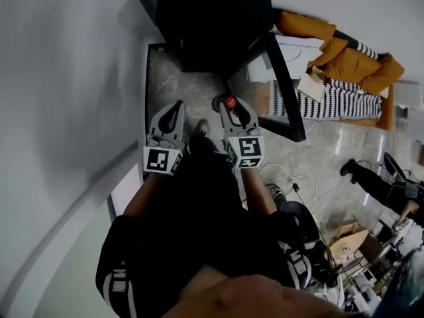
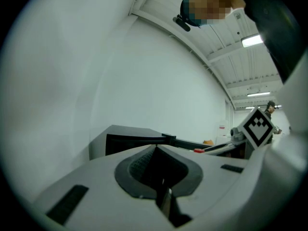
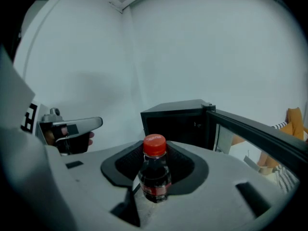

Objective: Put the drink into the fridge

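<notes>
A small dark drink bottle [image 3: 155, 176] with a red cap [image 3: 154, 145] stands upright between the pads of my right gripper [image 3: 155, 170], which is shut on it. In the head view the red cap [image 1: 230, 102] shows at the tip of the right gripper [image 1: 231, 111]. Just ahead stands the black mini fridge [image 1: 212, 25], its door [image 1: 286, 88] swung open to the right; its dark inside [image 3: 178, 126] faces the bottle. My left gripper [image 1: 173, 114] hangs beside the right one, shut with nothing in it [image 2: 160, 182].
A white wall runs along the left. Right of the fridge door lies an orange seat with striped cloth [image 1: 344, 68]. Cables [image 1: 291, 177] trail over the floor, and boxes [image 1: 351, 240] and someone's leg [image 1: 374, 184] are at the far right.
</notes>
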Demonstrator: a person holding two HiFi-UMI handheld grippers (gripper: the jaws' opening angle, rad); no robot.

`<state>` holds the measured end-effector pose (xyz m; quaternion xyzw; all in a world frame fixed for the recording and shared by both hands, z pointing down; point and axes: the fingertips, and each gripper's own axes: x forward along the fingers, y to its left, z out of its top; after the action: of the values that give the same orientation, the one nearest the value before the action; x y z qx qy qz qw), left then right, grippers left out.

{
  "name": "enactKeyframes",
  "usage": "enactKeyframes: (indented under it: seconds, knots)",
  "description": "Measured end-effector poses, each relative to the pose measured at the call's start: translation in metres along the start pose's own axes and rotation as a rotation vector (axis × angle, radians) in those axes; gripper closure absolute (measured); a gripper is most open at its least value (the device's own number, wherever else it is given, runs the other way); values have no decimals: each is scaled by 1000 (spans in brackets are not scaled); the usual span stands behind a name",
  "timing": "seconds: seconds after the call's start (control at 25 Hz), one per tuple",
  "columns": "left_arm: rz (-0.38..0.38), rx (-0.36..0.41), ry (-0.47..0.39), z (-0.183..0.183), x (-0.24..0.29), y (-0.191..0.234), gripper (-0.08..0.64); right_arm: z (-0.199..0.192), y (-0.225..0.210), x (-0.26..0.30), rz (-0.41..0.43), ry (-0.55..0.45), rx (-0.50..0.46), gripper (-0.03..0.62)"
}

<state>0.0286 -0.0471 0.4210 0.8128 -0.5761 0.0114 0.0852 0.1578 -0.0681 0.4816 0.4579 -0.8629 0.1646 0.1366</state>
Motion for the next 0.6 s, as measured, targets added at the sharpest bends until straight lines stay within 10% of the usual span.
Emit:
enactKeyframes:
  seconds: [0.6]
  knots:
    - [-89,9,-16,5,51,41,555,4,-21,49,-108,7,37,459]
